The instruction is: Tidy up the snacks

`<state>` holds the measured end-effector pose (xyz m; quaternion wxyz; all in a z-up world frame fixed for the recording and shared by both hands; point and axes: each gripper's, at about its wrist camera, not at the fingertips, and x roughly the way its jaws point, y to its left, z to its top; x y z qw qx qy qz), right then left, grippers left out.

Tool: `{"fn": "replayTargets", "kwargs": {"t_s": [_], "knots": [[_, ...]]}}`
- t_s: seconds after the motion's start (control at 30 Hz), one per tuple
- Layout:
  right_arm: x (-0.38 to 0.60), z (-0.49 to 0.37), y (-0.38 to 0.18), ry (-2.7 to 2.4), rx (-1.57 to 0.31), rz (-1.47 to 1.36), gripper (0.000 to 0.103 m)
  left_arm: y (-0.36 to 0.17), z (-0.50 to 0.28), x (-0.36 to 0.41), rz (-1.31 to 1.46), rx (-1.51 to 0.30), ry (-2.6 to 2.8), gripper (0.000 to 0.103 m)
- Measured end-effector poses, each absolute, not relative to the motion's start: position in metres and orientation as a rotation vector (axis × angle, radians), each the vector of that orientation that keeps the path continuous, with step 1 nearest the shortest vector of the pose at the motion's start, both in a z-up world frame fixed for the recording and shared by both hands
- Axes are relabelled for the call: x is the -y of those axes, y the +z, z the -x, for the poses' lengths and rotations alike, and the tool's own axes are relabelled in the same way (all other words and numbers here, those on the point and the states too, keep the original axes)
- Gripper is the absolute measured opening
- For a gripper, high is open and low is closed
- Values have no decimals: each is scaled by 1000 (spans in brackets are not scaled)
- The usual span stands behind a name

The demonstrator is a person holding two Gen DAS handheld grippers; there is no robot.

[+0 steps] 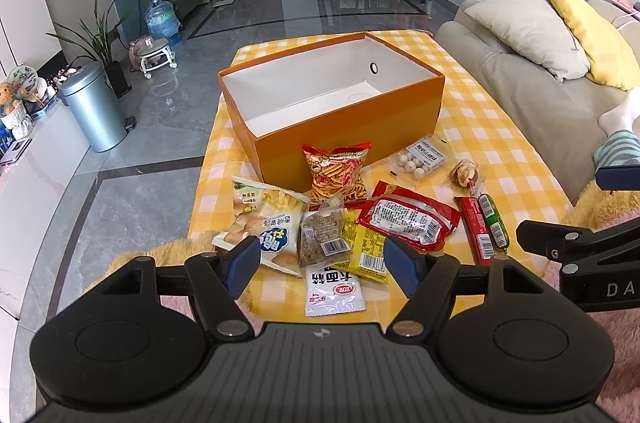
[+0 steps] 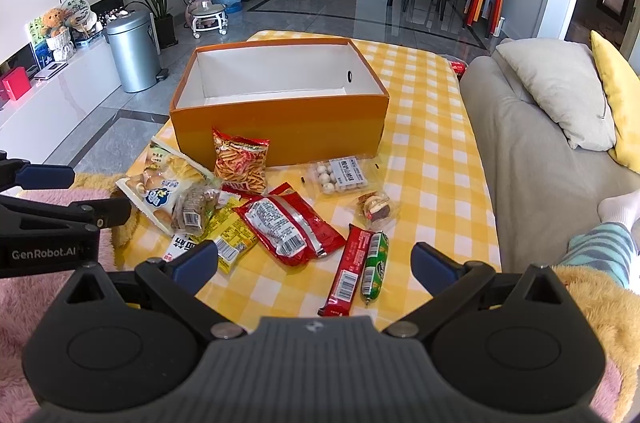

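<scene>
An open orange box (image 1: 348, 127) (image 2: 280, 127) with an empty white inside stands on the yellow checked tablecloth (image 1: 472, 127). Loose snacks lie in front of it: a chips bag (image 1: 338, 173), a white bread bag (image 1: 268, 223), a red packet (image 1: 408, 219) (image 2: 288, 225), a white sachet (image 1: 334, 289), a red bar (image 2: 350, 271), a green sausage (image 2: 376, 269) and a tray of white balls (image 2: 342, 175). My left gripper (image 1: 322, 263) hangs open above the near snacks, gripping nothing. My right gripper (image 2: 316, 261) is open too, above the cloth beside the red bar.
A grey sofa (image 1: 520, 95) with pillows runs along the table's right side. A person's leg in a striped sleeve and white sock (image 2: 600, 247) rests there. A metal bin (image 1: 94, 107) stands on the floor to the left. Fluffy yellow and pink fabric (image 2: 40, 303) lies at the near edge.
</scene>
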<state>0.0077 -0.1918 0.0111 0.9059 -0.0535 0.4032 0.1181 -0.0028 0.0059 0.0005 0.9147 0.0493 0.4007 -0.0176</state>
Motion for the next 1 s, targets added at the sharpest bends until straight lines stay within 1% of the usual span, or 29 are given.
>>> {"fn": "replayTargets", "kwargs": {"t_s": [1.0], "knots": [[193, -10, 9, 237, -843, 110, 99, 1, 5, -8, -106, -824, -39, 83]]}}
